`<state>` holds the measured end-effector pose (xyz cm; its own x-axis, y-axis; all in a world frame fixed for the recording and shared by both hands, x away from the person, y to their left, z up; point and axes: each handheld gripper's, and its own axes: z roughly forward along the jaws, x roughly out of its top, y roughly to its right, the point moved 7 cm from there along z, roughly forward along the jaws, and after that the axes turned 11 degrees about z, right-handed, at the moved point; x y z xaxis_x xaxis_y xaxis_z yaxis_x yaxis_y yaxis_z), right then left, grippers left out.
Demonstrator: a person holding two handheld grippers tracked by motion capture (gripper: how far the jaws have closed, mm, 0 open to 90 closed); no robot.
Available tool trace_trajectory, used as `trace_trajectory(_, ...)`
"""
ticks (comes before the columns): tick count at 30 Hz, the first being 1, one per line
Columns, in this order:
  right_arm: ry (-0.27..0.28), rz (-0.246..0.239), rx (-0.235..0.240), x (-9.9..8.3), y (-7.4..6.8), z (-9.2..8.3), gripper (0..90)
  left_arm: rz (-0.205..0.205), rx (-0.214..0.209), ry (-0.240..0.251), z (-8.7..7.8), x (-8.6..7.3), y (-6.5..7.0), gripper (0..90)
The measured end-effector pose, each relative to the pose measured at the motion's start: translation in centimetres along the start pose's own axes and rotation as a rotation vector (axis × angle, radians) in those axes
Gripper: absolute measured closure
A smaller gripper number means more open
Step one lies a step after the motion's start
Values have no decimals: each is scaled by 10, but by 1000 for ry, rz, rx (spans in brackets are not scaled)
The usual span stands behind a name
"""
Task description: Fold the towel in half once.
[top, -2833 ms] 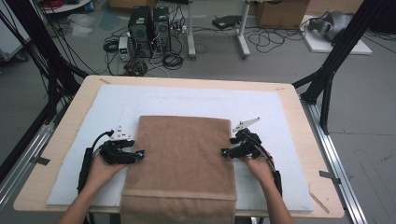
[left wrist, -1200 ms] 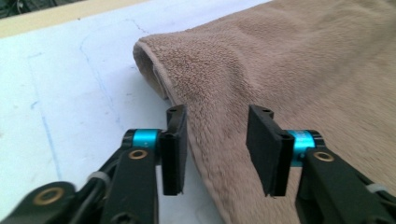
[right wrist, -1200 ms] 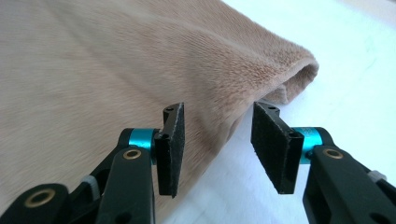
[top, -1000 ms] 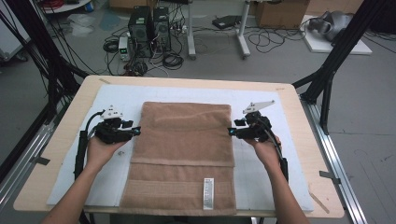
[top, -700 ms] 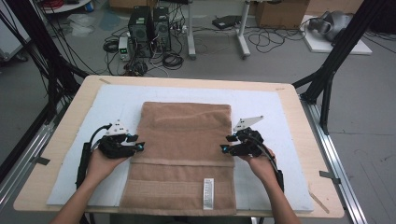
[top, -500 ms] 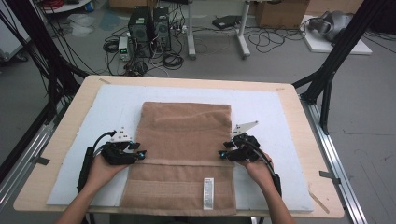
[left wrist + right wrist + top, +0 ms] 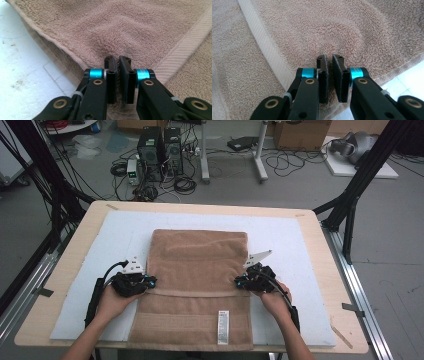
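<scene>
The brown towel [image 7: 199,285] lies flat on the white mat [image 7: 290,250] of the worktop [image 7: 70,250], one fold already made, its woven band [image 7: 192,292] running between the two grippers. Left gripper [image 7: 148,281] and right gripper [image 7: 239,281] have just been closing; each is clamped on a side edge of the upper layer. Judged: further folding remains. A white label [image 7: 223,326] lies nearer the person than the right jaws; its print is unreadable.
</scene>
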<state>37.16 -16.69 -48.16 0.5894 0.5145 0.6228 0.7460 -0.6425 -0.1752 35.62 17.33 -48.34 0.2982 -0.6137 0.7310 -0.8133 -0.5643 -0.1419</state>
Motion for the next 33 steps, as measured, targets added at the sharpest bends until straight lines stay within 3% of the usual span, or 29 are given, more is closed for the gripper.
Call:
trace_trajectory(7, 31, -3, 20, 3, -2, -9, 840, -26, -3, 50, -13, 4, 0, 854)
trace_trajectory(19, 105, -62, 66, 17, -20, -43, 838, -14, 11, 129, -49, 16, 7, 853)
trace_trajectory(24, 118, -89, 115, 10, -36, -60, 838, 18, 8, 143, -68, 13, 28, 854)
trace_trajectory(30, 108, -159, 168, -10, -68, -84, 839, 54, -31, 156, -100, 6, 69, 853)
trace_trajectory(32, 107, -194, 214, -18, -82, -96, 820, 78, -53, 174, -111, 5, 82, 811)
trace_trajectory(33, 108, -203, 248, -22, -88, -101, 757, 81, -40, 177, -116, 4, 86, 740)
